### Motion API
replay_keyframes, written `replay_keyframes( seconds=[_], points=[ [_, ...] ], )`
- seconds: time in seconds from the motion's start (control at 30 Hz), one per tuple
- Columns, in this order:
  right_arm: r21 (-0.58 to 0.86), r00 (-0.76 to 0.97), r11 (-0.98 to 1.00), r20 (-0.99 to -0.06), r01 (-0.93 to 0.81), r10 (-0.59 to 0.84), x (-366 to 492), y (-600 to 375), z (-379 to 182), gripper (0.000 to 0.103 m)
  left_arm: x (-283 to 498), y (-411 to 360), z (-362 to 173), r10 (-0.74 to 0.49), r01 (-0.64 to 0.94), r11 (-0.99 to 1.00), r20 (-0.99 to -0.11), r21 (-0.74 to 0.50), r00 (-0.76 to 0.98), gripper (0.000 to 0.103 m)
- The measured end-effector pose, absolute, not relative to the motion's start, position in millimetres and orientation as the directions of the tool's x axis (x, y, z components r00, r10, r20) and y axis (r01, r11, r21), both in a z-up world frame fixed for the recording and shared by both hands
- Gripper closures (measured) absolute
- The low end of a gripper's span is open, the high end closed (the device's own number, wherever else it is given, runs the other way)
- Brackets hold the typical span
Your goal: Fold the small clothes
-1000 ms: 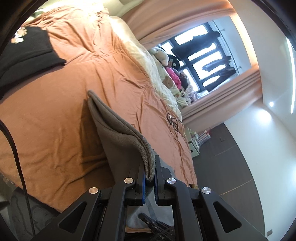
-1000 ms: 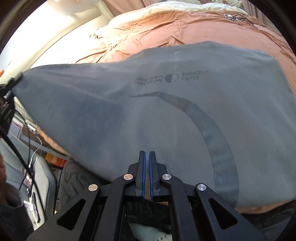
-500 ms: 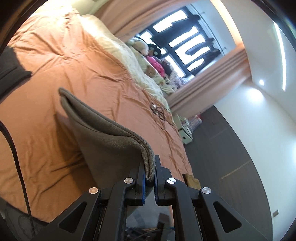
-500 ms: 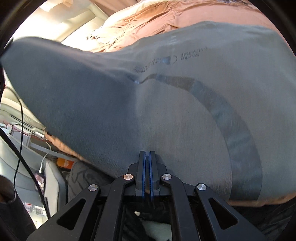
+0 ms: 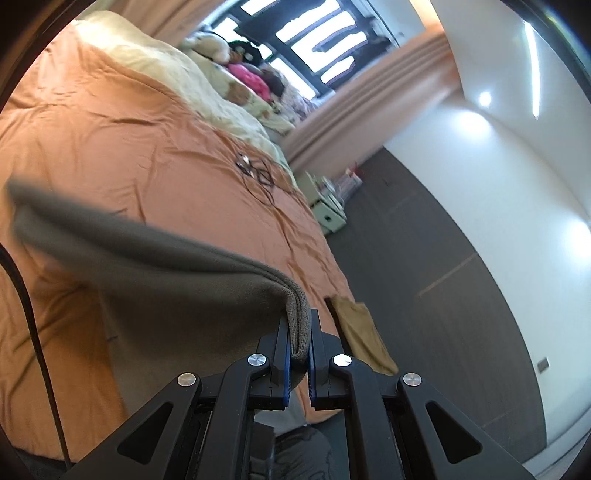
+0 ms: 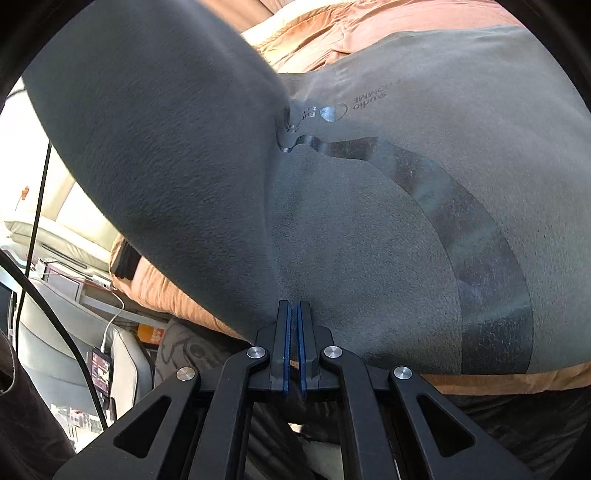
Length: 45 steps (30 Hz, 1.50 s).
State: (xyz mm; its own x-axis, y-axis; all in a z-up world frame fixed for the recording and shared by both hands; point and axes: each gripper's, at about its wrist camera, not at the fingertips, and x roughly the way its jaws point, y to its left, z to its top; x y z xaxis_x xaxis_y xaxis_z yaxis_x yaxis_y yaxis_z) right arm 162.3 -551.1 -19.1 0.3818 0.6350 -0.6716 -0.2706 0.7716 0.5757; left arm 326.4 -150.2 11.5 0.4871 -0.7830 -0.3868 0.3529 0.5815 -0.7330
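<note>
A grey T-shirt with a dark curved stripe and small printed lettering lies on the orange bed cover. Its left half is lifted and swings over the flat part, with a crease at the print. My left gripper is shut on a doubled edge of the grey T-shirt, held above the orange bed cover. My right gripper is shut on the shirt's near hem at the bed's front edge.
A cream duvet and soft toys lie at the far side under the window. Dark glasses rest on the cover. A tan cloth hangs off the bed's corner. Left of the bed a chair, cables and a phone.
My left gripper has carried its end of the shirt up and across, so the raised half now swings over the flat half. The right gripper sank a little, still holding the hem.
</note>
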Motion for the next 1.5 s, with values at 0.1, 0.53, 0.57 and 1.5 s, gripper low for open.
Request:
replay_keyframes(
  seconds=[0.1, 0.53, 0.57, 1.5],
  points=[
    [0.586, 0.397, 0.764, -0.656, -0.269, 0.642, 158.8, -554.2, -21.0, 0.103, 333.9, -169.1, 7.2, -0.807, 0.369, 0.564, -0.397, -0.739, 0.437, 0.097],
    [0.623, 0.448, 0.741, -0.604, -0.251, 0.659, 130.8, -631.3, 1.7, 0.101, 348.1, -241.7, -19.2, -0.829, 0.432, 0.559, -0.488, -0.708, 0.273, 0.097],
    [0.615, 0.459, 0.748, -0.604, -0.252, 0.651, 127.0, -640.7, 6.8, 0.101, 347.2, -248.0, -22.8, -0.828, 0.437, 0.560, -0.499, -0.704, 0.256, 0.097],
    [0.267, 0.536, 0.930, -0.762, -0.252, 0.364, 125.2, -719.1, 74.4, 0.038, 310.6, -215.7, -104.7, -0.640, 0.330, 0.761, -0.728, -0.559, 0.244, 0.050]
  ],
)
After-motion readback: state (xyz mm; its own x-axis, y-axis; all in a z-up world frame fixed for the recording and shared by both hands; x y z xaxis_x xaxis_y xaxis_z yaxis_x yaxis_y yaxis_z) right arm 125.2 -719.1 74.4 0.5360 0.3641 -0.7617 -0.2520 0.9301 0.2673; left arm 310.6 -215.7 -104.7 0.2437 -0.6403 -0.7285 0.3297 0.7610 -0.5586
